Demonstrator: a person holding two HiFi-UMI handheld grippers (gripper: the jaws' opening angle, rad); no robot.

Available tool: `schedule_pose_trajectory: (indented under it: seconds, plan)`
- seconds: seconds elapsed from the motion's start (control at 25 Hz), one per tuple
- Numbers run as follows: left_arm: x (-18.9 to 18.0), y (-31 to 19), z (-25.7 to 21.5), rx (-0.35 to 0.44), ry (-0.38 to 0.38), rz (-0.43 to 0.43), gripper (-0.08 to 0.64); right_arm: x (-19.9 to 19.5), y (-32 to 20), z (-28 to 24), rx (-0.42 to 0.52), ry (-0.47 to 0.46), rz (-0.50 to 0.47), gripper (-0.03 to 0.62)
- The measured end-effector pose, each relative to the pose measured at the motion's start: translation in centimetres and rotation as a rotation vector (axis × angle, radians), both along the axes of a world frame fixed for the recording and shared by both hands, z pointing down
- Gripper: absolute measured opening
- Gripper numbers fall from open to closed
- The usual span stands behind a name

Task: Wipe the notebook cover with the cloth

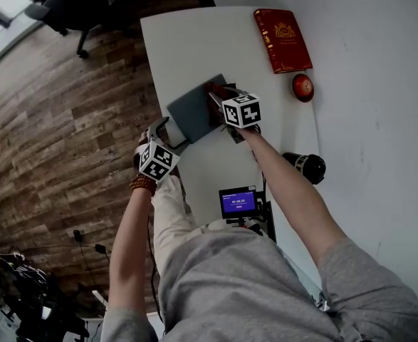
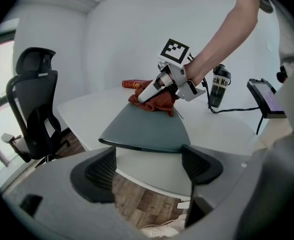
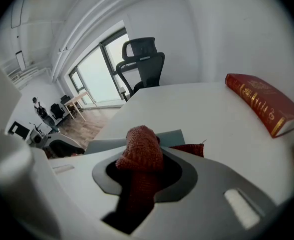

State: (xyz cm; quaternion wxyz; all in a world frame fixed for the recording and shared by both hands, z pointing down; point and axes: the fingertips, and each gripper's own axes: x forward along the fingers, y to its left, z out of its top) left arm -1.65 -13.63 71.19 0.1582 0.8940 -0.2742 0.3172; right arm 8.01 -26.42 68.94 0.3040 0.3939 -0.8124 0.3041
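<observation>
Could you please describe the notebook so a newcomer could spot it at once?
Start at the white table, on the side by the wooden floor. The notebook lies there near the edge, under the red cloth. Unlike the red book further along, its cover is plain grey.

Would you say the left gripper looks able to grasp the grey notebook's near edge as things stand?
Probably yes. The left gripper is open and empty, the notebook edge right ahead of its jaws. The right gripper, shut on the cloth, sits on the cover's far part, clear of it.
</observation>
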Motion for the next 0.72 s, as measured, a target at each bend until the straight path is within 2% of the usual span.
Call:
schedule_pose_trajectory:
  seconds: [0.72]
  plan:
    - [0.3,0.0,0.2,-0.016,-0.021,0.004,0.399,-3.9,2.5,0.1,-0.007,-0.008,-0.054,0.106]
